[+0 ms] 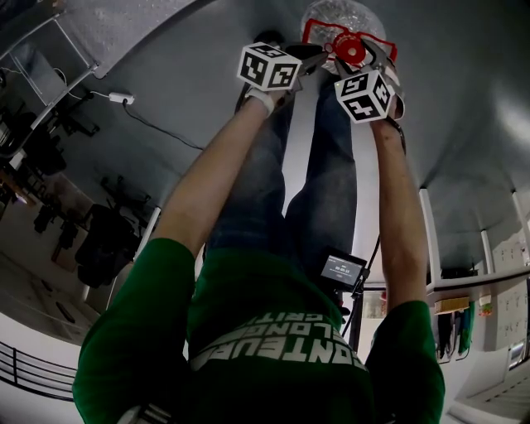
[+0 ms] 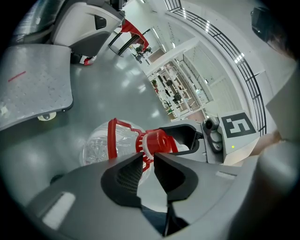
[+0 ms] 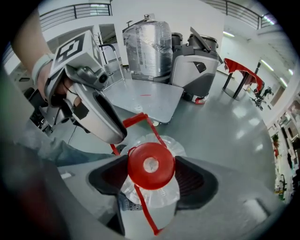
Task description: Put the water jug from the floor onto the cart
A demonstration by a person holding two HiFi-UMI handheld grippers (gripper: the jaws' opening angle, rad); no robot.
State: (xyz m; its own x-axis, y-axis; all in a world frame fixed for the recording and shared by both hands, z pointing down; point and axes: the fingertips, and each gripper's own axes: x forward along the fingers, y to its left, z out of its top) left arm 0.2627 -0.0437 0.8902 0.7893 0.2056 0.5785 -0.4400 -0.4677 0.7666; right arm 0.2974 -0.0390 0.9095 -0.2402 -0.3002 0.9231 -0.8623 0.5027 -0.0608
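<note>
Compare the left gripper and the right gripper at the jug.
The left gripper's jaws stand nearly together, while the right gripper's jaws stand wide apart. The right gripper straddles the jug's red cap. The left gripper's tips stop just short of that cap. Both grippers point down at the jug.

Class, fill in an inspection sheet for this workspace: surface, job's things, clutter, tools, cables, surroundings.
Surface: glossy grey floor.
Job's things: clear water jug with red cap, upright on the floor; platform cart nearby, apart from it.
Clutter: wrapped drum and grey machine behind the cart.
Tools: right tool open, cap between its jaws; left tool jaws almost together, grip unclear.
Cables: white adapter with its cable on the floor.
Surroundings: red table, railing.
</note>
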